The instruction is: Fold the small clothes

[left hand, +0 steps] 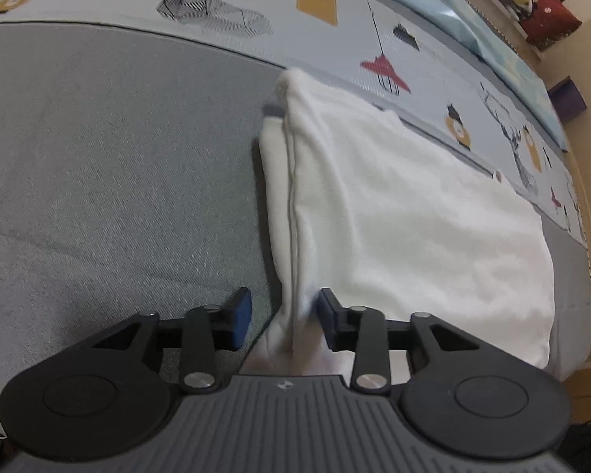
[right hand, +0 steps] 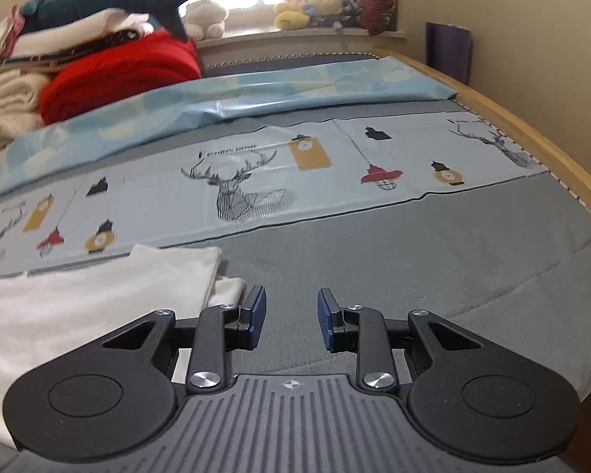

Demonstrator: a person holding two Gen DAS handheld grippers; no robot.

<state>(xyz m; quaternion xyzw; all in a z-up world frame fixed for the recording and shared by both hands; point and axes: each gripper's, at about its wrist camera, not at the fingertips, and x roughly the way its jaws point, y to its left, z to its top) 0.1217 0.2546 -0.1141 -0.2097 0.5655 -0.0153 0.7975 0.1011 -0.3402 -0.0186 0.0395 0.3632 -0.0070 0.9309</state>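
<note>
The white garment (left hand: 394, 216) I am folding lies on the grey bed cover (left hand: 98, 177), its far edge reaching over onto the pale printed sheet (left hand: 335, 39) with the deer and lantern pattern. It is already doubled over: through my left camera I see a long folded edge with a grey seam line running from the far corner down toward me, and a second, narrower layer showing under it on the left. The rest of the cloth spreads flat to the right.

My left gripper (left hand: 283, 315) points steeply down at the near end of that fold. Its jaws are spread, and the raised ridge of cloth stands between them. The right pad (left hand: 327, 311) looks to be against the fabric, while the left pad (left hand: 242, 315) is clear of it, over bare grey cover, so I am not pinching the garment.

My right gripper (right hand: 291, 319) sits to the right of the white garment (right hand: 78, 307), over bare bed cover (right hand: 413, 256). Its jaws are apart with nothing between them. The garment's folded corner is just beside the left finger (right hand: 256, 311).

Farther off, a light blue sheet (right hand: 256, 90) crosses the bed, a pile of folded laundry with a red blanket (right hand: 118, 75) sits at the far left, and soft toys (right hand: 311, 8) line the window sill.
</note>
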